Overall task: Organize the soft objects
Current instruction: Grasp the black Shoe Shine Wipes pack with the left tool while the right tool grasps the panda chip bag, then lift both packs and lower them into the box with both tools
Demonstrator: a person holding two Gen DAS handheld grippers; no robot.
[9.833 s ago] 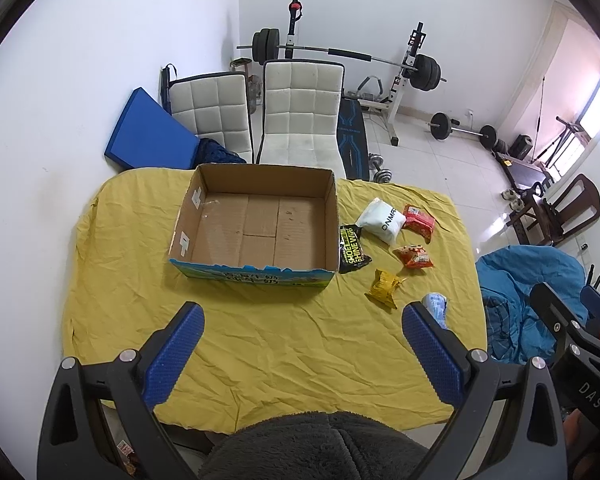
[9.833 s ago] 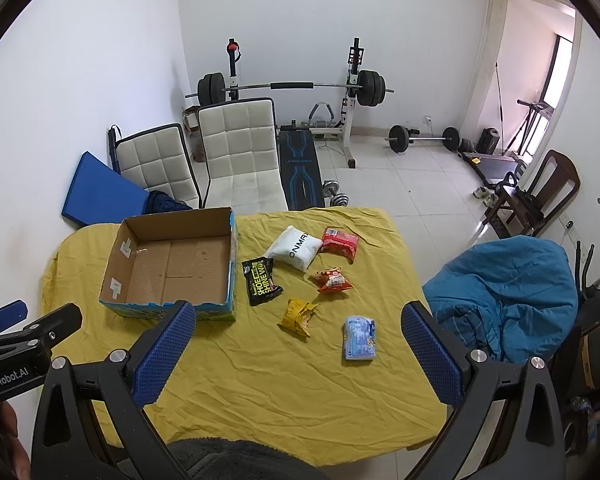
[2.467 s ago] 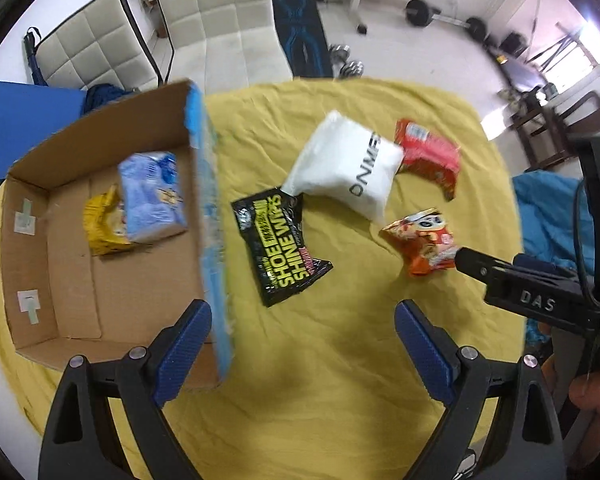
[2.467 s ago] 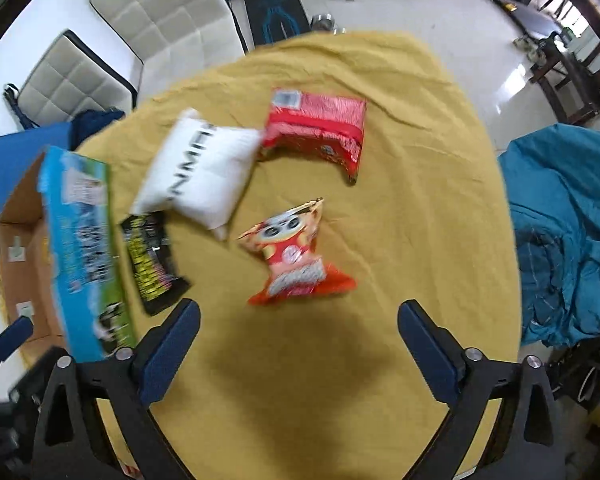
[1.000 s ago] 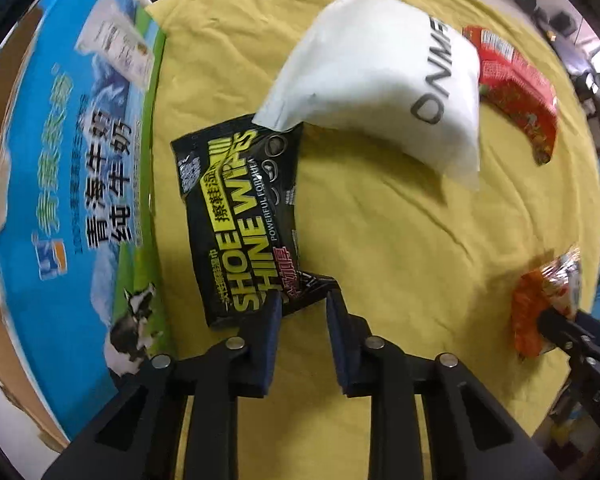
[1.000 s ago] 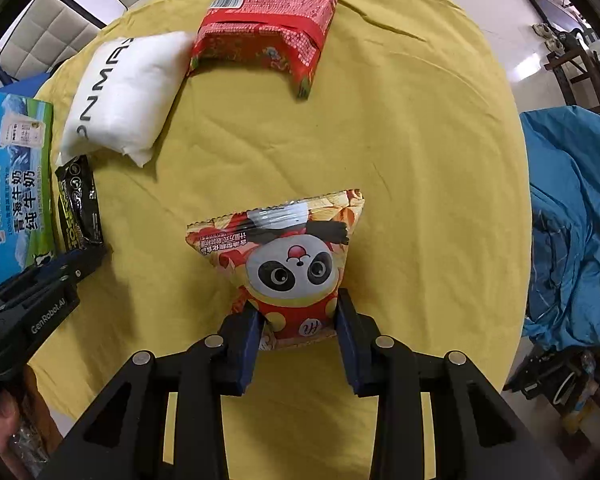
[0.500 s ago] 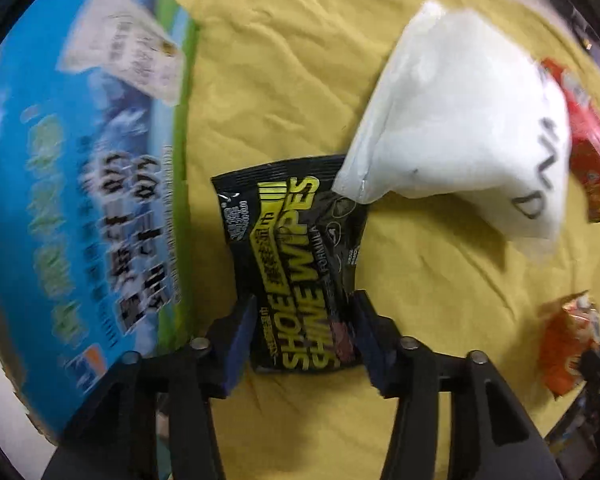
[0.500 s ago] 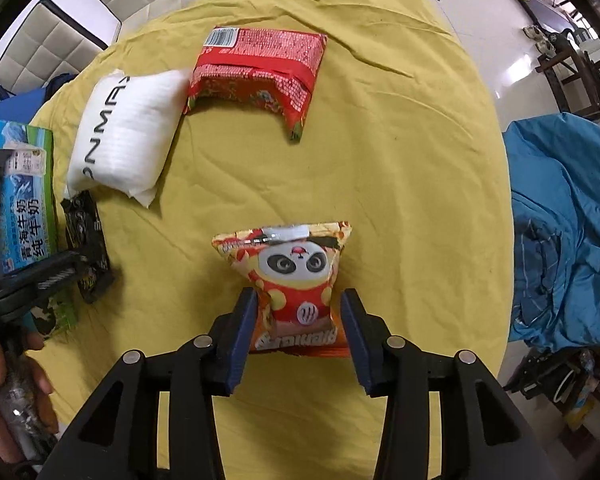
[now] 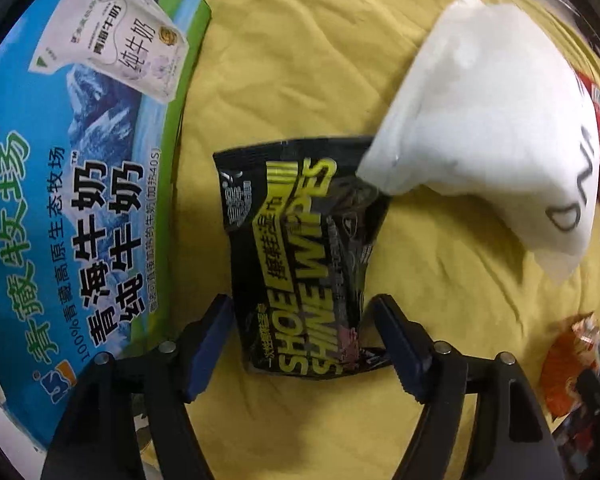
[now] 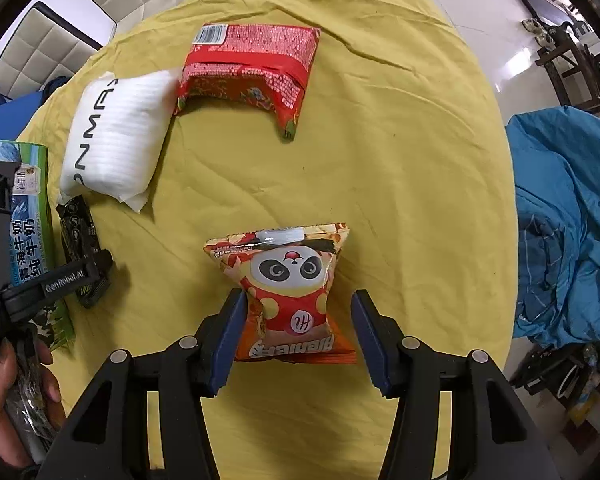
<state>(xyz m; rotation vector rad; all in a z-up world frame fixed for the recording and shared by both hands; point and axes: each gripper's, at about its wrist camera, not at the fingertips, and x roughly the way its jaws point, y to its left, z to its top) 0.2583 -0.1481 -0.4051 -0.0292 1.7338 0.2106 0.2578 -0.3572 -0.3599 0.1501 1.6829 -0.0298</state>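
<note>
A black shoe-wipes pack [image 9: 300, 256] lies flat on the yellow cloth, close beside the blue milk carton box [image 9: 80, 200]. My left gripper [image 9: 304, 336] points down over the pack's near end, jaws opening, the pack between the blue pads without being squeezed. One corner of a white pillow pack [image 9: 480, 140] rests on the wipes. In the right wrist view a panda snack bag [image 10: 288, 288] lies between the fingers of my right gripper [image 10: 300, 332], whose jaws are also opening; a gap shows on the bag's right side. A red snack pack [image 10: 252, 64] lies farther off.
The yellow cloth [image 10: 400, 168] covers a rounded table. A blue bean bag [image 10: 572, 220] sits off its right edge, white chairs [image 10: 60, 40] behind. A hand [image 10: 12, 400] holds the left gripper at the left rim, next to the box [image 10: 24, 232].
Both grippers were shut a second ago and have spread apart. The left one has sunk and slid over the wipes pack; the right one now straddles the panda bag's lower end.
</note>
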